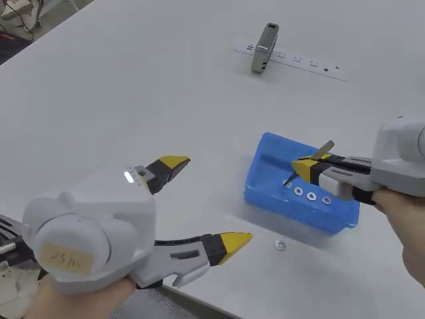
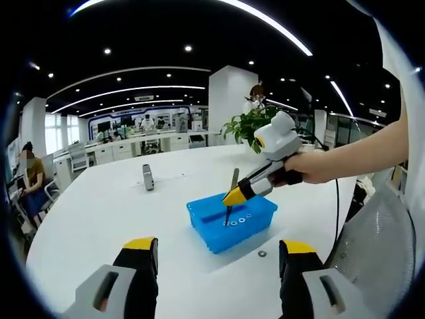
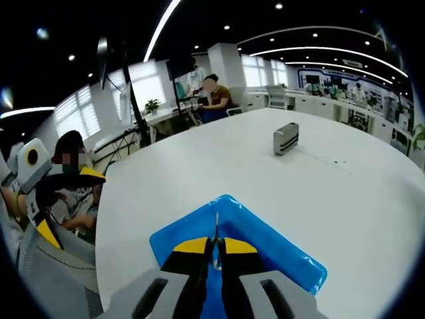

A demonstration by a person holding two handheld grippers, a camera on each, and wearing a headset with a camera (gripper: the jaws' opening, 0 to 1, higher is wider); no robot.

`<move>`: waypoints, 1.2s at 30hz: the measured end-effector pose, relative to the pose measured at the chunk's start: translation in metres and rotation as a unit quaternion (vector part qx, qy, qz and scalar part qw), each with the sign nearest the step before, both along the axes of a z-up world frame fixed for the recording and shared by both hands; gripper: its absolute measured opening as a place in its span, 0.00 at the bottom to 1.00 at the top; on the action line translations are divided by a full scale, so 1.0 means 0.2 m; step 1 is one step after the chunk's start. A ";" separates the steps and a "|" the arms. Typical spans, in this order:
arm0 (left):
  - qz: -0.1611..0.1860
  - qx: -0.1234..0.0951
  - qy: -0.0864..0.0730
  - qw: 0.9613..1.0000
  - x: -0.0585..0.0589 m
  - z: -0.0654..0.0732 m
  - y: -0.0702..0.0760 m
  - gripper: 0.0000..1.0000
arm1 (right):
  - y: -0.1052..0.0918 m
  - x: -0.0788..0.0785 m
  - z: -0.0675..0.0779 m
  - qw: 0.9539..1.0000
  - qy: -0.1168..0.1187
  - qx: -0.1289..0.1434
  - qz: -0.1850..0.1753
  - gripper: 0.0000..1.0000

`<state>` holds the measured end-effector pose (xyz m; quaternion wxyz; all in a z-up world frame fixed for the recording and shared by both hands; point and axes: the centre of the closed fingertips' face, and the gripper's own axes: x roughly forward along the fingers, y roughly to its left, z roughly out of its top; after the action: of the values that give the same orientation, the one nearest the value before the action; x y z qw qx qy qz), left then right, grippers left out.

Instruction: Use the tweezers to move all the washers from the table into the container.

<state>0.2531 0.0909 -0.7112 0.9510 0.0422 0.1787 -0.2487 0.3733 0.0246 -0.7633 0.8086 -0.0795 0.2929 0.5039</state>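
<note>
Three washers (image 1: 311, 195), tweezers (image 1: 324, 149) tip in container (image 1: 265, 169); one washer (image 1: 280, 246) outside.

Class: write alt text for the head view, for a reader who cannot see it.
The right gripper, its tongs shut on tweezers, points them into a blue container holding three washers. One more washer lies on the white table just outside it, and the left gripper hovers open nearby.
</note>
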 end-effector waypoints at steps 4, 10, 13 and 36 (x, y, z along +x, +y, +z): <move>0.001 0.001 0.000 1.000 0.00 0.00 0.00 0.75 | 0.00 -0.01 -0.03 1.000 -0.001 -0.012 0.005 0.03; 0.004 0.000 0.000 1.000 0.00 0.00 0.01 0.75 | 0.00 -0.02 -0.04 1.000 -0.004 -0.019 0.010 0.03; 0.003 0.001 0.000 1.000 0.00 0.00 0.01 0.75 | 0.00 -0.02 -0.04 1.000 -0.007 -0.020 0.010 0.03; 0.002 -0.001 0.001 1.000 0.00 0.00 0.00 0.75 | -0.02 -0.12 0.24 0.998 -0.044 0.039 0.015 0.03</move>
<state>0.2529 0.0915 -0.7113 0.9515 0.0410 0.1791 -0.2467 0.3493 0.0216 -0.7149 0.8154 -0.0746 0.2361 0.5233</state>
